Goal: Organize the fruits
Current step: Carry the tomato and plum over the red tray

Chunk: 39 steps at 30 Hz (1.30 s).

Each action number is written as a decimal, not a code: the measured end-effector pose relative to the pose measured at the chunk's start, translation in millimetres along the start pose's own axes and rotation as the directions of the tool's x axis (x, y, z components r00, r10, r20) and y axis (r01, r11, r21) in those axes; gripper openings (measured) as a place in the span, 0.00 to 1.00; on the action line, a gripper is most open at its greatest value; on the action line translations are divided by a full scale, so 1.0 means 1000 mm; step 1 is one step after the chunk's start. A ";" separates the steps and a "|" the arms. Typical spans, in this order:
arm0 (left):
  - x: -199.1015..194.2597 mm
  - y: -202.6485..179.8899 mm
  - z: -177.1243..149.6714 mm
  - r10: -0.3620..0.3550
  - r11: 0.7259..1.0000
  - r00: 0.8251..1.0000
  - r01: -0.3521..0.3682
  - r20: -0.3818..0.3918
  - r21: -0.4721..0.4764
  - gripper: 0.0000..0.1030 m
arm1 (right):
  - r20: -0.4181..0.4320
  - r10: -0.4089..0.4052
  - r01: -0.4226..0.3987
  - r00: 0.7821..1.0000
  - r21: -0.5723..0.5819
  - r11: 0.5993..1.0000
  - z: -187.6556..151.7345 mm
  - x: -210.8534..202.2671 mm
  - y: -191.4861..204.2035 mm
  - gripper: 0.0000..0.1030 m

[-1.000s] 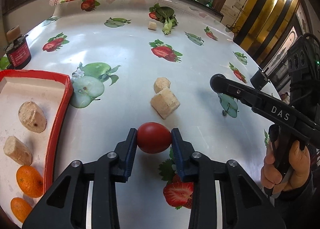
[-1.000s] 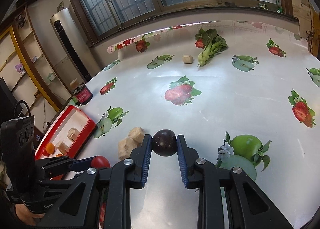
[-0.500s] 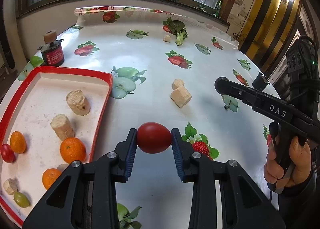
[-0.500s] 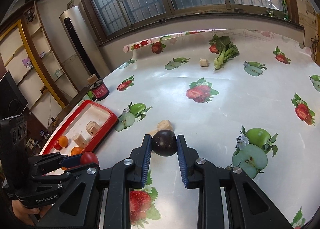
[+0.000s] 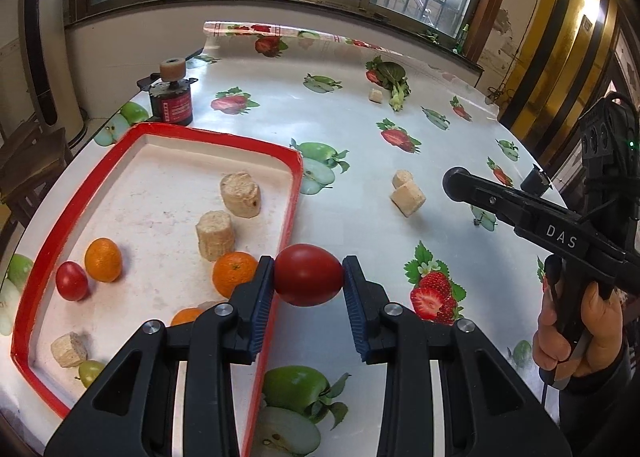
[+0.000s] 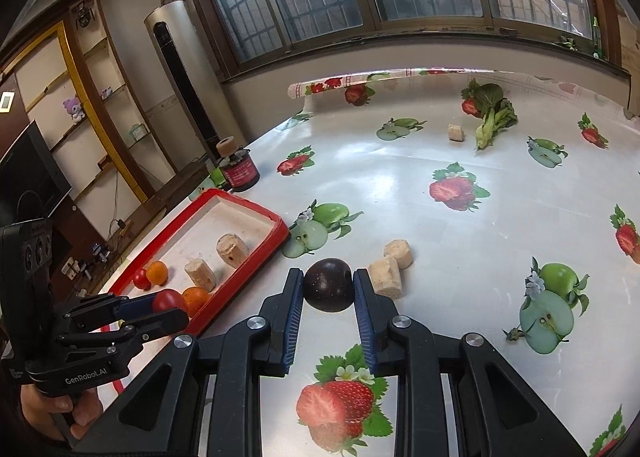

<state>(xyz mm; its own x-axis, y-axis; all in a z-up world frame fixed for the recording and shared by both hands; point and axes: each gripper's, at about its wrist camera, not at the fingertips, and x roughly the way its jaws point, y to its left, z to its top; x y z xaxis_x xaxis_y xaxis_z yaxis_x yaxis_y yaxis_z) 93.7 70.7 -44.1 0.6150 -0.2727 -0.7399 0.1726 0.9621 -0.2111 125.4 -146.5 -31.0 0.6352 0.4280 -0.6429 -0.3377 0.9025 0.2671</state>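
My left gripper (image 5: pixel 308 283) is shut on a red tomato (image 5: pixel 308 274), held above the right rim of the red tray (image 5: pixel 292 193). The tray holds several oranges (image 5: pixel 234 272), a small red tomato (image 5: pixel 71 281), a green grape (image 5: pixel 91 372) and pale cork-like chunks (image 5: pixel 240 195). My right gripper (image 6: pixel 329 291) is shut on a dark purple plum (image 6: pixel 329 289), hovering over the table to the right of the tray (image 6: pixel 276 226). From the right wrist view the left gripper (image 6: pixel 160 307) shows with its tomato (image 6: pixel 167 300) at the tray's near corner.
Two pale chunks (image 5: pixel 408 193) lie on the fruit-print tablecloth right of the tray. A dark red jar (image 5: pixel 171 105) stands behind the tray. A leafy green vegetable (image 6: pixel 494 117) and another chunk (image 6: pixel 456 133) lie far back. A hand (image 5: pixel 576 329) holds the right gripper's handle.
Both grippers have drawn back and to the left, bringing the whole tray into view. The tomato now hangs over the tray's right rim. Both grips stay the same.
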 end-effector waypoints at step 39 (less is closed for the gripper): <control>-0.014 0.133 0.019 0.128 0.975 0.991 -0.121 0.026 -0.184 0.31 | -0.073 0.100 -0.109 0.992 -0.133 0.985 0.034 0.082 0.102 0.25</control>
<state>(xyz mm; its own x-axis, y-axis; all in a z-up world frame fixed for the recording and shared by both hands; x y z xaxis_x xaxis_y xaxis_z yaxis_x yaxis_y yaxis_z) 123.1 202.8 -50.0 0.6521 -0.1473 -0.7437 -0.0478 0.9710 -0.2342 166.9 -17.8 -32.0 0.5458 0.5116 -0.6636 -0.4942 0.8361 0.2381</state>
